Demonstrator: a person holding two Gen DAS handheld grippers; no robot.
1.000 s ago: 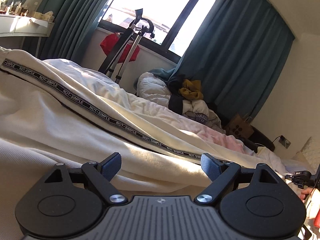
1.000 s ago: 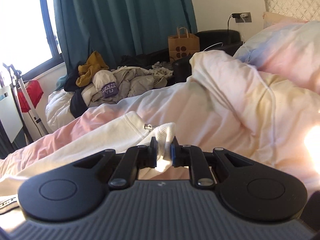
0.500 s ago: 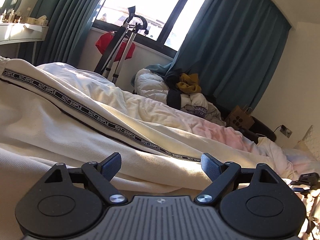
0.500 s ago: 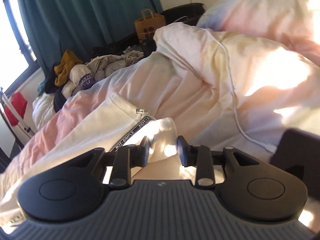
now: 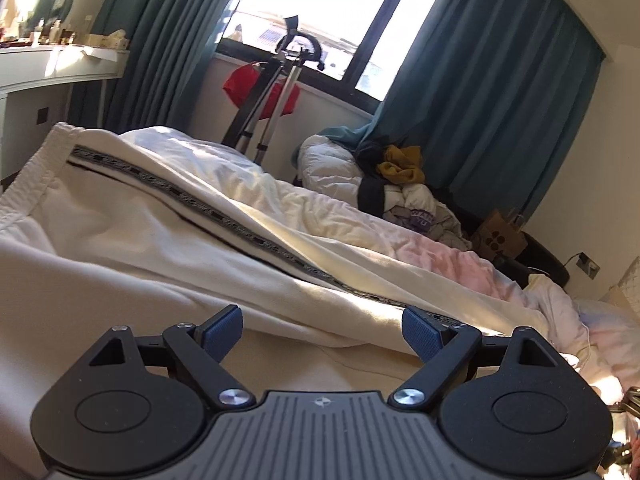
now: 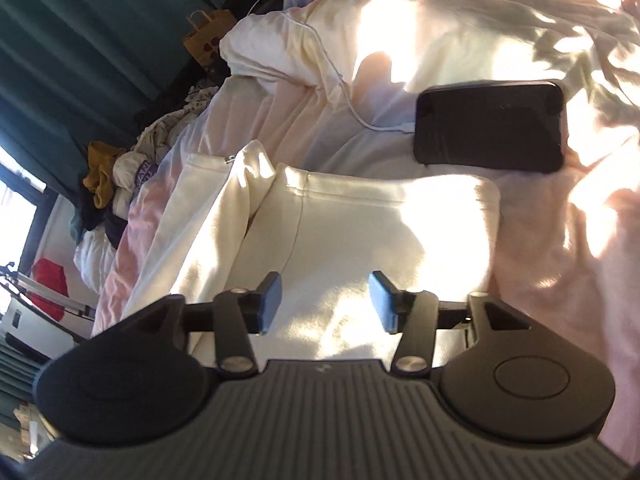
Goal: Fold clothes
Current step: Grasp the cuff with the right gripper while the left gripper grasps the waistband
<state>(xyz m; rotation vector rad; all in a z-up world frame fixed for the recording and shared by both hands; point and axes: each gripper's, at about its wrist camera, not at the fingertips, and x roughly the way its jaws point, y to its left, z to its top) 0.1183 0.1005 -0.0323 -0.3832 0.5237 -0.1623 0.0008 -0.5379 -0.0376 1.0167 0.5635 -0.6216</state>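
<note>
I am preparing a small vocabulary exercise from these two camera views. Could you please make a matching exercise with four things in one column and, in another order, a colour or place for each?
Things:
1. phone
2. cream trousers
3. paper bag
4. left gripper

Descriptions:
A. brown, on the floor by the teal curtain
B. open, nothing between its fingers
C. black, lying on the pink duvet with a white cable
D. spread on the bed, with a black lettered stripe along the side

Pairs: 1-C, 2-D, 3-A, 4-B
</note>
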